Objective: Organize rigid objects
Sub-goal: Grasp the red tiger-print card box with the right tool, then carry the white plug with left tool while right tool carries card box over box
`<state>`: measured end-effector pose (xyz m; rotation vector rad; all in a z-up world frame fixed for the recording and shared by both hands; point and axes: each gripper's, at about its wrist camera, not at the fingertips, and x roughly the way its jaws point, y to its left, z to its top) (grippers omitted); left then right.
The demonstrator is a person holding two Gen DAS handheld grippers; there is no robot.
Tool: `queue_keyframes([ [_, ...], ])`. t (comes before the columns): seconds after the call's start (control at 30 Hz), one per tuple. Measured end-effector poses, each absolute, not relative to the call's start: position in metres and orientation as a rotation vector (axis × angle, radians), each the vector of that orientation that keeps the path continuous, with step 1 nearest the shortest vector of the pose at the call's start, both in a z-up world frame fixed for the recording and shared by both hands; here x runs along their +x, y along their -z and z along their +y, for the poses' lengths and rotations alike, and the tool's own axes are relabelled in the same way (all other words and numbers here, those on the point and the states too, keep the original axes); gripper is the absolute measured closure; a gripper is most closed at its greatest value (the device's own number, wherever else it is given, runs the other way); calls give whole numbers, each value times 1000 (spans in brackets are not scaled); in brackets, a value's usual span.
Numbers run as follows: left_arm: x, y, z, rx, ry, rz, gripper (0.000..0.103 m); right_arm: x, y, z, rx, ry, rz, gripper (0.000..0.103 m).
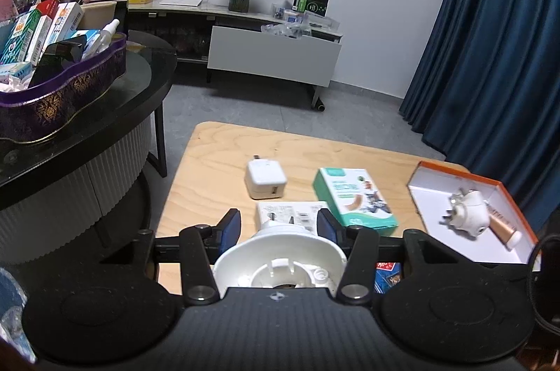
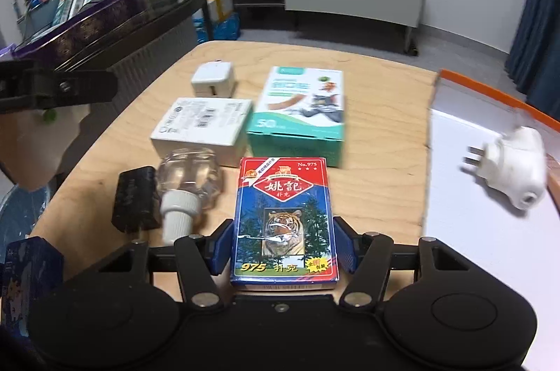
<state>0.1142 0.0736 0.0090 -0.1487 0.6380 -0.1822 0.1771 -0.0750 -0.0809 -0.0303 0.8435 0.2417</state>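
Right gripper (image 2: 283,246) jaws straddle card box (image 2: 284,224), long axis toward 12 o'clock; contact unclear. Left gripper (image 1: 280,224) clamps white plug-in heater (image 1: 280,260).

Both views are dim and cool-toned, lit by soft indoor light from above with no hard shadows. The wooden table (image 1: 217,161) is evenly lit, while the dark glass tabletop (image 1: 154,70) at the left carries faint reflections. Fisheye distortion bends the blue curtain (image 1: 490,56) and the room's straight lines towards the edges, and the corners fall into black vignette. In the right wrist view the white plug-in device (image 2: 518,168) and the orange-edged box (image 2: 490,98) are smeared by motion blur, the background is soft, and the playing-card box (image 2: 283,220) shows a small glare patch.
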Motion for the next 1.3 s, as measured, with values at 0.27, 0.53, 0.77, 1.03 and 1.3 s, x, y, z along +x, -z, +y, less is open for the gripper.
queue_keyframes([
  [0.27,94,-28,35,-162,218,588,54,137,28,-131,21,-169,670,32],
  [0.53,82,-41,-42,-171,347,584,54,90,-4,-222,68,38,564,32],
  [0.77,85,-41,-108,-115,447,595,54,60,-9,-279,94,173,522,32],
  [1.03,83,-31,-130,-61,452,597,54,52,5,-293,135,181,526,32],
  [1.3,82,-27,-136,-36,402,615,54,52,11,-295,147,160,539,32],
])
